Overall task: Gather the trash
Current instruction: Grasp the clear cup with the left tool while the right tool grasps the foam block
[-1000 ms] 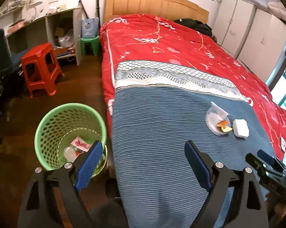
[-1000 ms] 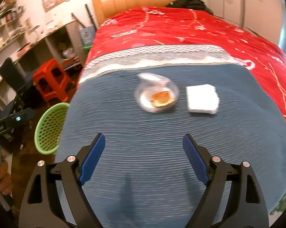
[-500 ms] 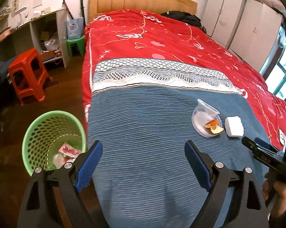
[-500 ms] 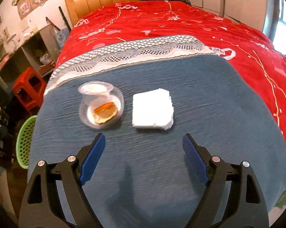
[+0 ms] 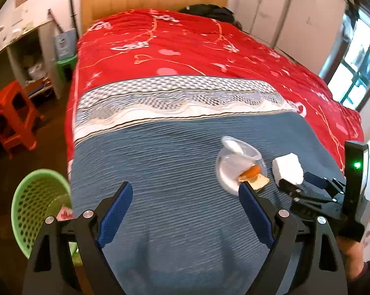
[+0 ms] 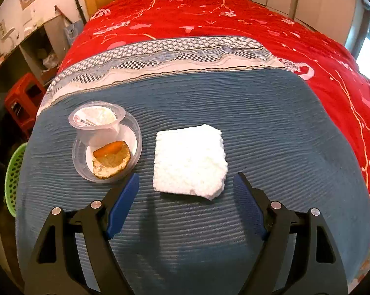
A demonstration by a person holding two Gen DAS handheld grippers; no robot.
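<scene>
Bed [image 6: 258, 113], blue cover at the foot: carries all loose trash.

Foam block [image 6: 189, 158], white, square: flat on the cover, just right of the dish. Half a second ago it lay well ahead of the right gripper [image 6: 186, 188]; now its near edge sits between the fingertips. The fingers are closing, with no pad on the block yet. Judged: first pick is the block, and the grasp is imminent.

Dish [image 6: 80, 156], clear plastic: just left of the block, holding a tipped cup [image 6: 96, 123] and a piece of orange peel [image 6: 111, 158]. Untouched.

Left gripper [image 5: 185, 191]: fingers wide apart, nothing between them, only bare cover. It has swung rightward along the bed since a second ago, so the dish now lies just beyond its right finger. Judged: lining up for the dish.

Bin [image 5: 41, 205], green, perforated: on the floor left of the bed's foot, some wrappers already inside. Well apart from the block; a carry across the bed is left to do.
</scene>
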